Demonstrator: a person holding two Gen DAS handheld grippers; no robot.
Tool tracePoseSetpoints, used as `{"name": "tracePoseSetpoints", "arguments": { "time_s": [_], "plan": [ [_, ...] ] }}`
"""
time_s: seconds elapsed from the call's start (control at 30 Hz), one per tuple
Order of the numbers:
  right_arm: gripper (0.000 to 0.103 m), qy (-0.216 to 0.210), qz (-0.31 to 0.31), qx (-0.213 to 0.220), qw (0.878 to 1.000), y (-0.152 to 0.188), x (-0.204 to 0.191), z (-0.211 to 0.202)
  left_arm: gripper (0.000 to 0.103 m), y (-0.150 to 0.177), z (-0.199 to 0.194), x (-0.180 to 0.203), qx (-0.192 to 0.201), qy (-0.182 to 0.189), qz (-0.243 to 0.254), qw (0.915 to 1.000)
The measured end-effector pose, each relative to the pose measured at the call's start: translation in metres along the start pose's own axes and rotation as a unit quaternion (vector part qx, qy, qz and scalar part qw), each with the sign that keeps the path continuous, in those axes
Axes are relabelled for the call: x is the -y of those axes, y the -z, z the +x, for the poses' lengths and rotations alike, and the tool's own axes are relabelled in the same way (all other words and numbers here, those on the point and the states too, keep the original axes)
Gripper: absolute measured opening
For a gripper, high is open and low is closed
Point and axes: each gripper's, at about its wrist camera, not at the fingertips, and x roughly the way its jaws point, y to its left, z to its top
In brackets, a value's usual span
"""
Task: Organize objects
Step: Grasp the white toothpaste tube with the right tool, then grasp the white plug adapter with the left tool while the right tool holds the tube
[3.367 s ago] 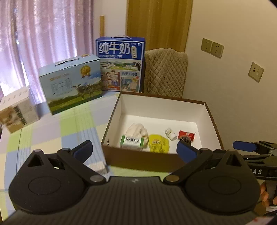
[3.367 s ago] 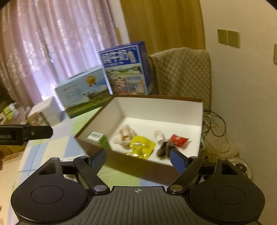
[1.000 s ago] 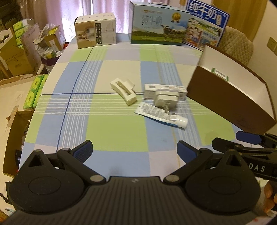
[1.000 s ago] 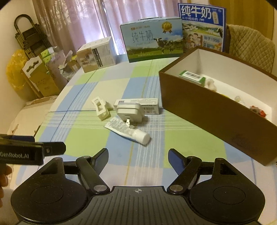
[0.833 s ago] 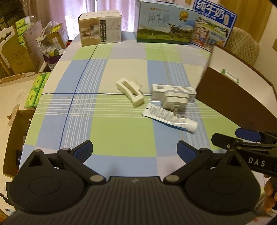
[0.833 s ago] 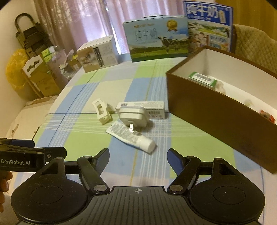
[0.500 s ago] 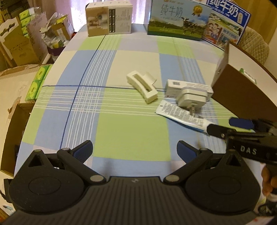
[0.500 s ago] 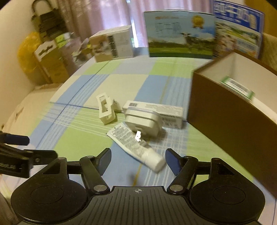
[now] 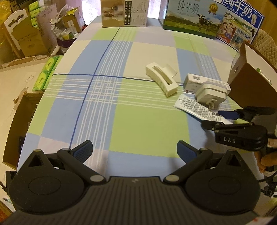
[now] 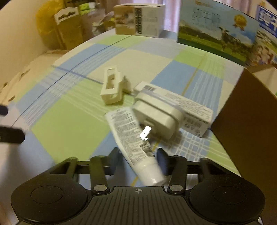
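Observation:
A white tube lies on the checked cloth with its cap end toward me. My right gripper is low over the table and straddles that cap end. Its jaws are partly closed and still a little wider than the tube. In the left wrist view the same gripper reaches in from the right over the tube. A white charger plug rests on the tube's far end, against a small white carton. A cream hair clip lies just left. My left gripper hangs open and empty over bare cloth.
The brown box stands at the right, close to the carton. Two milk cases and a small beige box line the far edge. Cardboard boxes and green packs crowd the floor beyond the table's rounded left edge.
Both grippers swung from the brown box toward the loose items. The right one dropped forward until the tube lay between its fingers, and its jaws narrowed. The left stayed open.

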Motion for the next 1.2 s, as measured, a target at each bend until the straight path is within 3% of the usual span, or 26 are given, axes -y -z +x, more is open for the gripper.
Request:
{"name": "tracePoseSetpoints", "arguments": {
  "time_s": [0.1,0.47,0.67,0.9,1.07,1.2],
  "plan": [
    [0.032,-0.007,-0.026,0.008,1.0,0.008,-0.011,-0.005,0.102,0.002,0.002,-0.004,-0.003,-0.003,-0.005,1.0],
    [0.034,-0.019,-0.035,-0.004,0.999,0.046,-0.051,-0.031,0.102,0.015,0.004,-0.01,-0.016,-0.003,-0.011,0.9998],
    [0.042,-0.017,-0.003,-0.007,1.0,0.037,-0.051,-0.026,0.102,0.016,0.001,-0.01,-0.014,-0.004,-0.014,0.9998],
    [0.036,-0.011,0.008,0.001,1.0,0.039,-0.051,-0.03,0.102,0.014,-0.002,-0.008,-0.009,-0.006,-0.014,0.9998],
    [0.035,-0.01,0.001,-0.002,1.0,0.057,-0.048,-0.043,0.102,0.015,0.001,0.002,-0.009,0.006,-0.007,0.9999],
    [0.035,0.009,0.032,-0.006,0.999,0.084,-0.028,-0.065,0.102,0.016,0.007,0.016,-0.011,0.03,0.001,0.9995]
  ]
}}
